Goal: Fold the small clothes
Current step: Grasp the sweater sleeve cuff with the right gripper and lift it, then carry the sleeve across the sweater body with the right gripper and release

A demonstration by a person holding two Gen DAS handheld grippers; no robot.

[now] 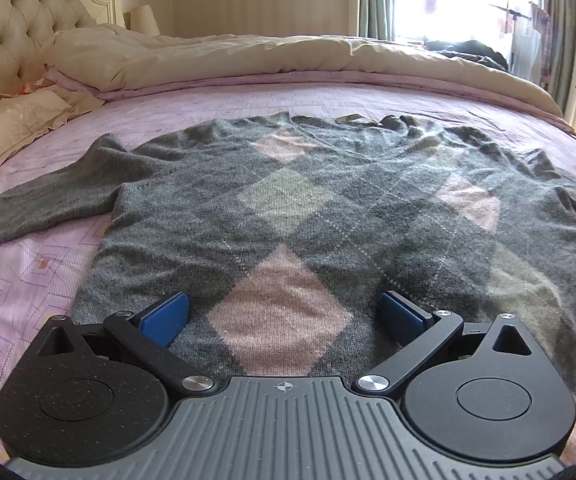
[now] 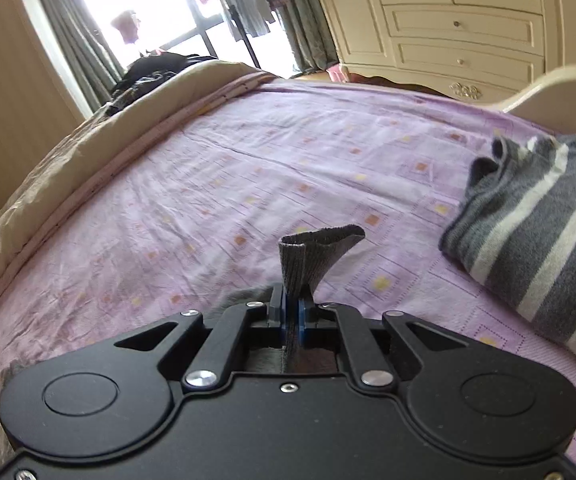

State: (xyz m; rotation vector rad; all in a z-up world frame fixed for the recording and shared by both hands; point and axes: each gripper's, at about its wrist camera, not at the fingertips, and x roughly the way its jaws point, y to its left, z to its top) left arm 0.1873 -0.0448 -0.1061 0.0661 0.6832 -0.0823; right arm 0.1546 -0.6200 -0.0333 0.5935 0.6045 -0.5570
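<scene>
Left gripper (image 1: 284, 320): jaws spread wide, nothing between the pads. Blue pads (image 1: 164, 318) sit low over the hem end of the grey argyle sweater (image 1: 288, 208); contact with the knit cannot be told. Sweater lies flat, front up, on the pink patterned bedsheet (image 1: 28, 276), extending ahead of the gripper; one sleeve (image 1: 40, 204) runs out to the left, the collar sits at the far end. Beige duvet (image 1: 248, 60) is bunched beyond it.

Right gripper (image 2: 293, 312): clamped tight on a strip of grey knit fabric (image 2: 311, 256), which stands up between the pads and flares ahead of them. Which part of the sweater this is cannot be told. Folded grey-and-white striped garment (image 2: 539, 232) lies ahead and to the right, well apart.
</scene>
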